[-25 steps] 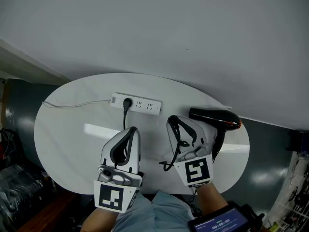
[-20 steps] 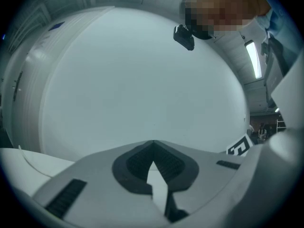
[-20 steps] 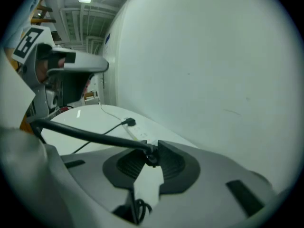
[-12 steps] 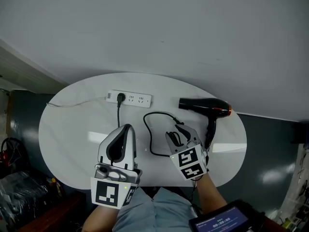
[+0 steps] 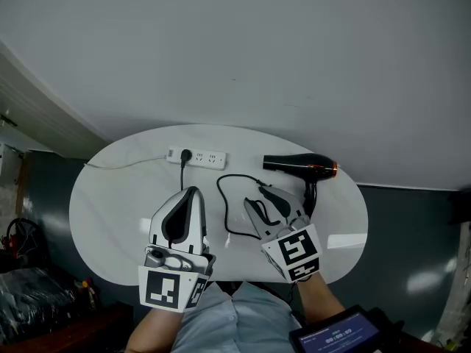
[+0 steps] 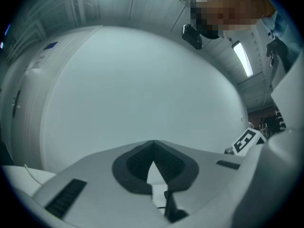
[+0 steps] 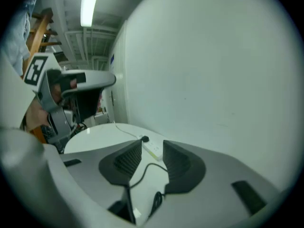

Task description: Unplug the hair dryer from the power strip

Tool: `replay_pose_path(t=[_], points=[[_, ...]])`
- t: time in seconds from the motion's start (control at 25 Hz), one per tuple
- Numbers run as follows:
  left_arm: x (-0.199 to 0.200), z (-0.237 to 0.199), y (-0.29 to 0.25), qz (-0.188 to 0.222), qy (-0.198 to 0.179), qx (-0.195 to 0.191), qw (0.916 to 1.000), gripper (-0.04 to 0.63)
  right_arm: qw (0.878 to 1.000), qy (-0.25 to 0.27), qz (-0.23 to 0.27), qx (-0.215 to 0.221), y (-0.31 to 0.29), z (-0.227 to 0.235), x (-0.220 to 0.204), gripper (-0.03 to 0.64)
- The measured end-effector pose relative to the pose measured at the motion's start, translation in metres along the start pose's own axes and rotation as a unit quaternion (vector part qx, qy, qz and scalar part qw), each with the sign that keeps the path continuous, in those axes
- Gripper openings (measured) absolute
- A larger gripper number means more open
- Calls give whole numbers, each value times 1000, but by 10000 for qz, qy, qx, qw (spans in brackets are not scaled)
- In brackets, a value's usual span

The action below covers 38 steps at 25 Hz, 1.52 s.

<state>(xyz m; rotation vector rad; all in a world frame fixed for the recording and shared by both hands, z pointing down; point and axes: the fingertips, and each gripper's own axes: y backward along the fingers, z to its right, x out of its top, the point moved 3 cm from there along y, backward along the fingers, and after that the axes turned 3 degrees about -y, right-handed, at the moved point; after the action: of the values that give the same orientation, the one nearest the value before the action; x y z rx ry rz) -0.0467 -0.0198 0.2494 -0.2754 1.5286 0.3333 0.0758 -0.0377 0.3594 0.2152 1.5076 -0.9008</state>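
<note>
Plug (image 5: 185, 155) and power strip (image 5: 202, 157) were joined, with the black plug sitting in the left end of the white strip. The strip lay on the far side of the white oval table (image 5: 110, 204), just left of the middle of the head view. The black hair dryer (image 5: 302, 165) lay on the table to the right of the strip, well apart from it, with its nose pointing left. Its black cord (image 5: 219, 194) made a loose loop on the table between the two.

The left gripper (image 5: 190, 191) was at the lower left of the head view. Its fingers (image 6: 133, 163) were pressed together at the tips and held nothing.

The right gripper (image 5: 254, 195) was at the lower right, near the cord loop. Its fingers (image 7: 126, 160) were spread apart and were closing. Nothing was pinched between them. In the right gripper view the cord and the strip showed through the gap, lying on the table beyond
</note>
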Motion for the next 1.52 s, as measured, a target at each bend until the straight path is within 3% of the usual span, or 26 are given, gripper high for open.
replay_pose_path(t=[0.24, 0.68, 0.92, 1.08, 1.2, 1.52], points=[[29, 0, 2, 221, -241, 266, 9991, -2, 9898, 186, 1380, 294, 33, -25, 83, 29], [50, -5, 7, 468, -525, 580, 9958, -2, 9683, 286, 2471, 227, 50, -41, 138, 2], [51, -4, 9, 451, -524, 569, 9960, -2, 9669, 324, 2526, 135, 51, -44, 144, 0], [50, -7, 9, 440, -511, 583, 9960, -2, 9762, 393, 2128, 102, 49, -42, 132, 0], [48, -8, 8, 425, -483, 586, 9962, -2, 9763, 469, 2107, 169, 46, -43, 129, 0], [46, -12, 8, 456, -467, 547, 9964, -2, 9680, 261, 2492, 151, 42, -47, 140, 0]])
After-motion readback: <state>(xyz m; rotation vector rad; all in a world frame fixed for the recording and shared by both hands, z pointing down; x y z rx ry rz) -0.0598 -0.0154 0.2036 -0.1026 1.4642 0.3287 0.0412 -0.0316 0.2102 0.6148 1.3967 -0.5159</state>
